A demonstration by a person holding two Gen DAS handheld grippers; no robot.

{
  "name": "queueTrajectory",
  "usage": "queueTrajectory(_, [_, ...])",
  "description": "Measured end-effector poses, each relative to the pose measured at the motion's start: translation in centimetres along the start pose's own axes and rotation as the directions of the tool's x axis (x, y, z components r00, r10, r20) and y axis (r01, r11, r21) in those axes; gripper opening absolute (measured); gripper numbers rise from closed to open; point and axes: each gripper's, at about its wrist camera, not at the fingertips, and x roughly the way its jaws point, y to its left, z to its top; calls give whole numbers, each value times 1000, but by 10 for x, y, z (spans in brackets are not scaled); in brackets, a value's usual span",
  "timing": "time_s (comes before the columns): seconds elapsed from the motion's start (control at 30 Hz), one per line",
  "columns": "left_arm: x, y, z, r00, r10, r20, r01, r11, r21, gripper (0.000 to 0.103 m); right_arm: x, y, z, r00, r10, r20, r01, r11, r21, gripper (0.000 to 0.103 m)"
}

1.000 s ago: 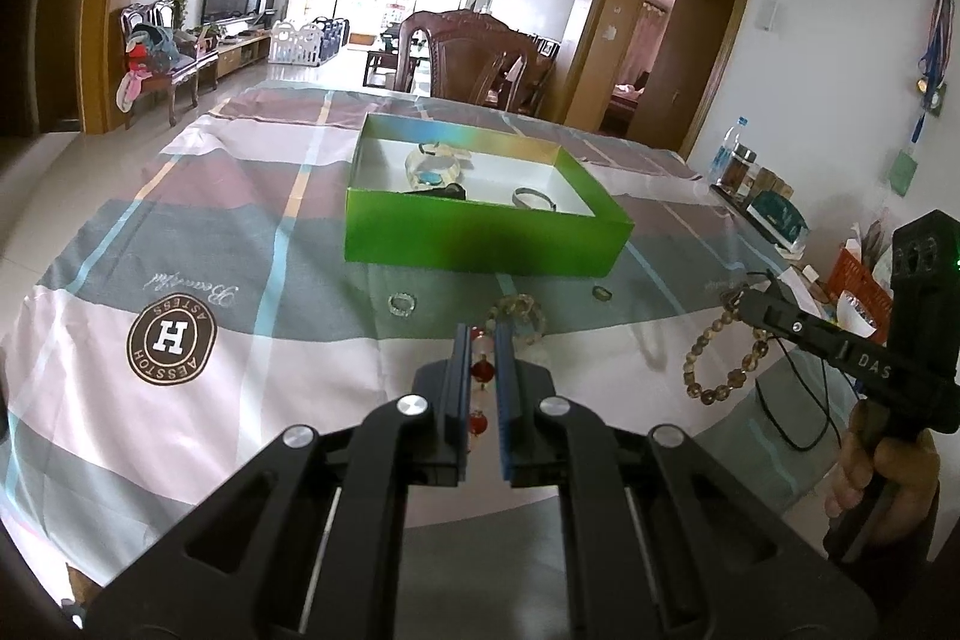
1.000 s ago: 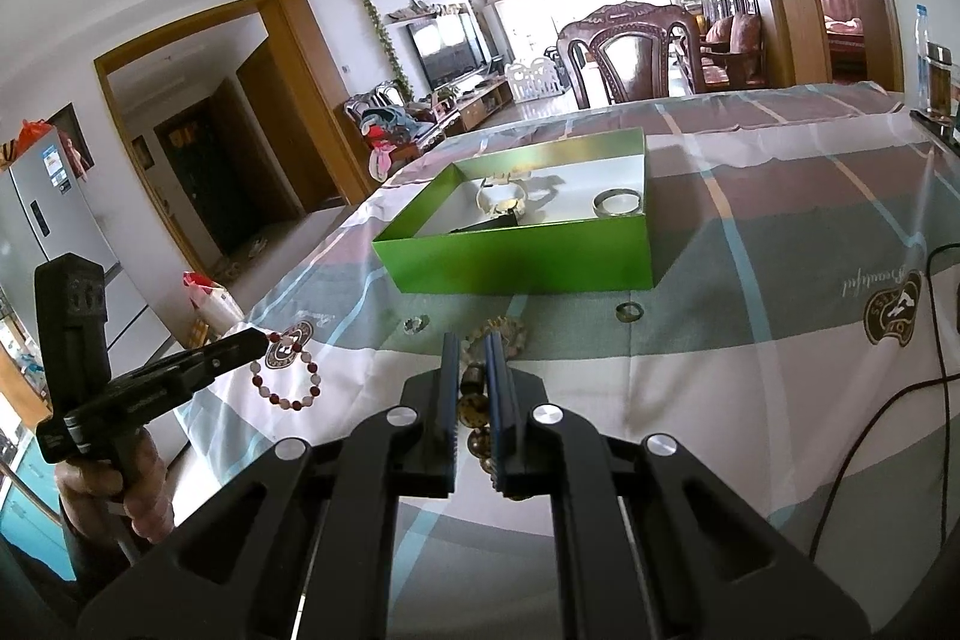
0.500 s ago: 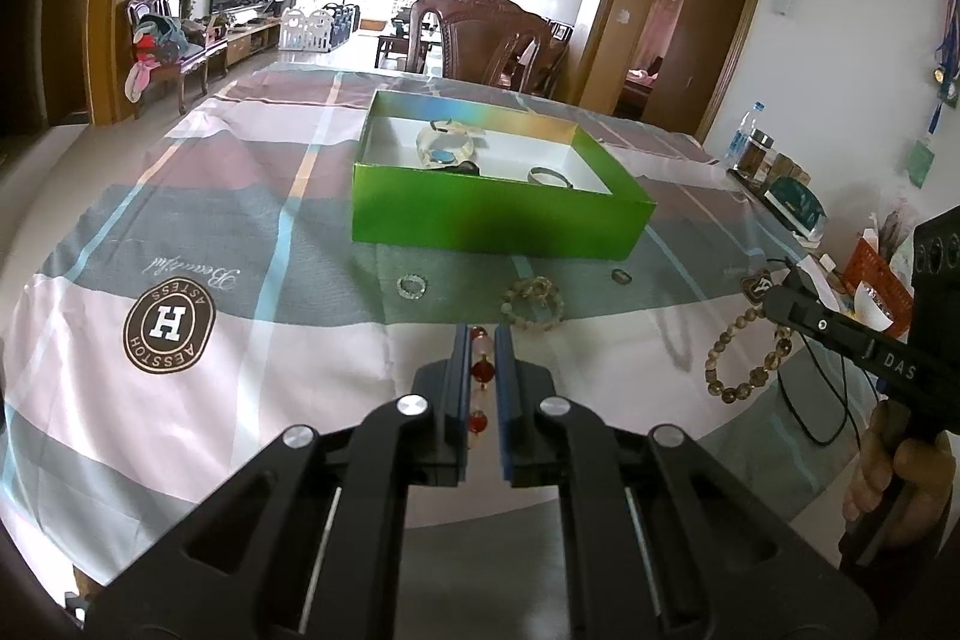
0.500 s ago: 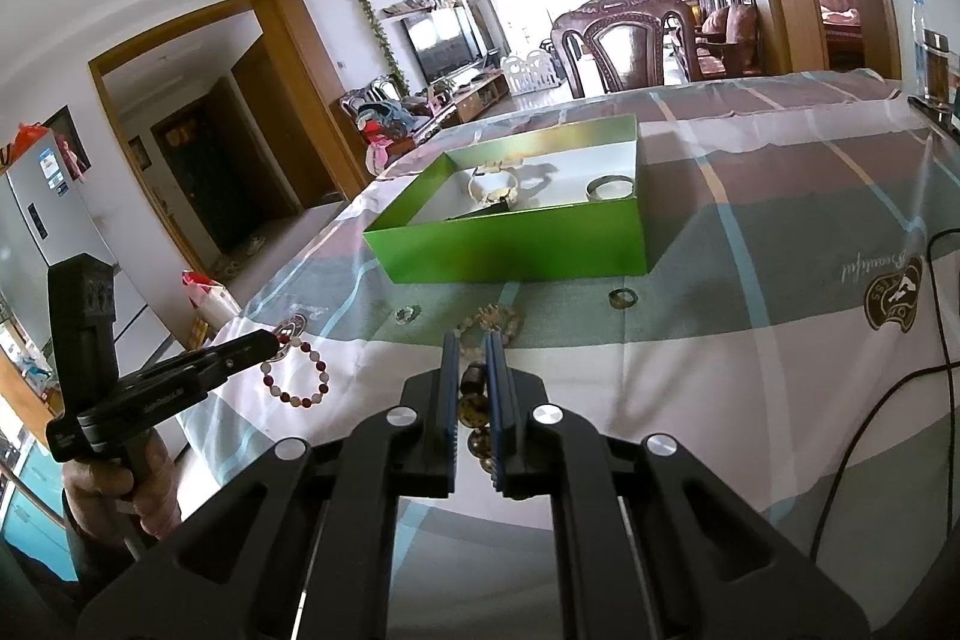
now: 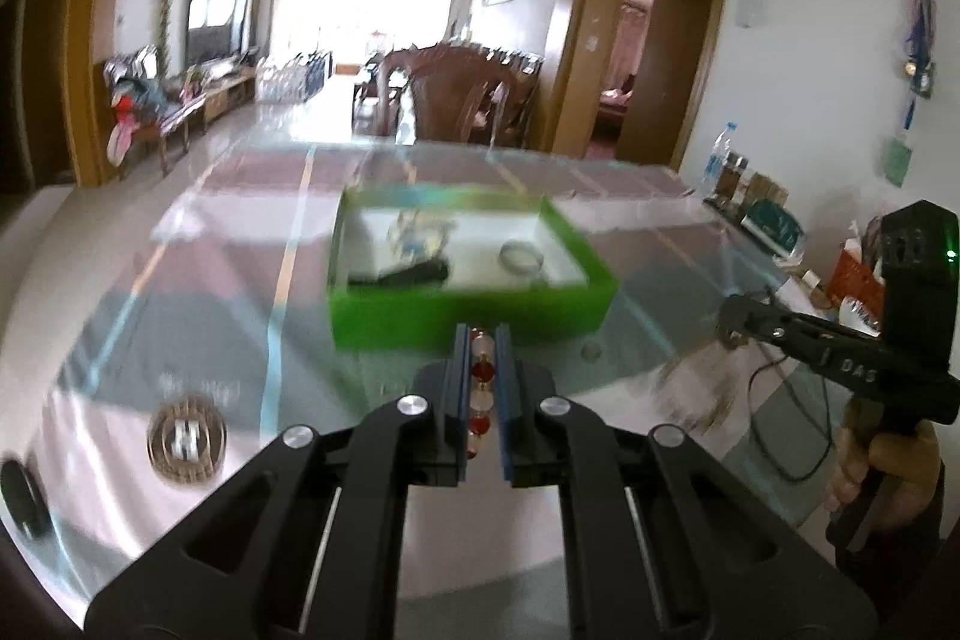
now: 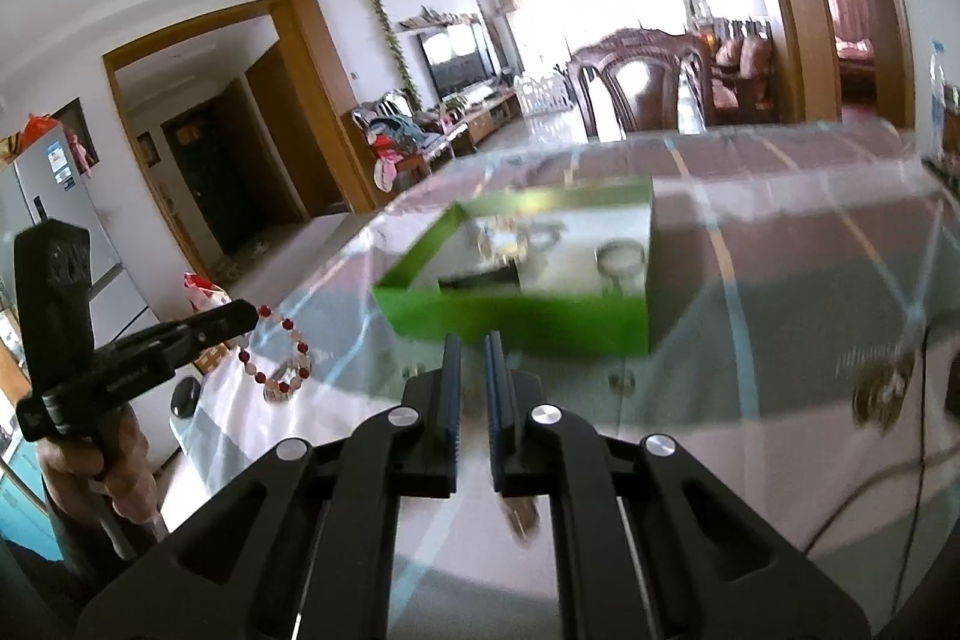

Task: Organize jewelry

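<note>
Left wrist view: green box [image 5: 474,313] on the bench contains a ring [image 5: 521,256]; left jaws clamp a red-and-white bracelet [image 5: 482,388], right jaws' state cannot be determined.

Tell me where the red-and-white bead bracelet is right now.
The red-and-white bead bracelet hangs from the shut left gripper, held above the tablecloth just short of the green box.
</note>
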Motion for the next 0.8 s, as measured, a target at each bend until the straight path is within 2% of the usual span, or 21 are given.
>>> queueTrajectory(0.13, [9, 3, 45, 1000, 8, 23, -9, 1000, 30, 8, 18, -4, 40, 1000, 1, 12, -1, 1000, -19, 8])
queueTrajectory(0.2, [30, 11, 68, 1000, 0, -1, 0, 1000, 25, 8, 33, -8, 55, 1000, -5, 2, 5, 1000, -27, 8])
queueTrajectory(0.27, [52, 19, 85, 1000, 22, -14, -22, 999, 28, 8, 43, -9, 64, 1000, -16, -6, 16, 999, -34, 8])
queueTrajectory(0.33, [80, 31, 97, 998, 33, -50, -32, 999, 22, 8, 50, -8, 62, 999, 4, -48, -6, 999, -41, 11])
queueTrajectory(0.37, [95, 38, 101, 997, 34, -73, -33, 999, 15, 8, 52, -9, 57, 997, 18, -72, -20, 999, -39, 31])
queueTrajectory(0.4, [113, 47, 103, 994, 48, -100, -48, 999, 8, 8, 55, -10, 47, 996, 1, -94, -5, 999, -44, 47])
queueTrajectory(0.43, [125, 50, 105, 991, 61, -121, -61, 998, 7, 8, 58, -12, 33, 993, -46, -109, 40, 997, -59, 69])
queueTrajectory(0.53, [166, 65, 107, 981, 103, -163, -104, 995, 1, 8, 71, -20, -6, 968, -175, -177, 153, 980, -130, 70])
queueTrajectory(0.6, [185, 73, 107, 978, 105, -182, -110, 994, -20, 10, 83, -39, -30, 942, -217, -256, 196, 975, -105, 69])
queueTrajectory(0.63, [193, 74, 105, 976, 112, -184, -117, 993, -17, 26, 87, -49, -40, 933, -222, -283, 208, 975, -81, 65])
queueTrajectory(0.67, [200, 75, 102, 973, 129, -190, -133, 991, -10, 64, 90, -54, -46, 926, -225, -301, 213, 974, -73, 60])
queueTrajectory(0.7, [202, 76, 99, 973, 143, -183, -147, 989, -9, 75, 94, -60, -54, 915, -233, -328, 222, 972, -70, 58])
queueTrajectory(0.73, [199, 77, 93, 978, 153, -145, -157, 987, -18, 78, 95, -64, -59, 911, -233, -342, 224, 972, -65, 55])
queueTrajectory(0.8, [194, 75, 88, 983, 137, -125, -141, 990, -22, 80, 95, -67, -65, 910, -223, -348, 217, 975, -56, 51])
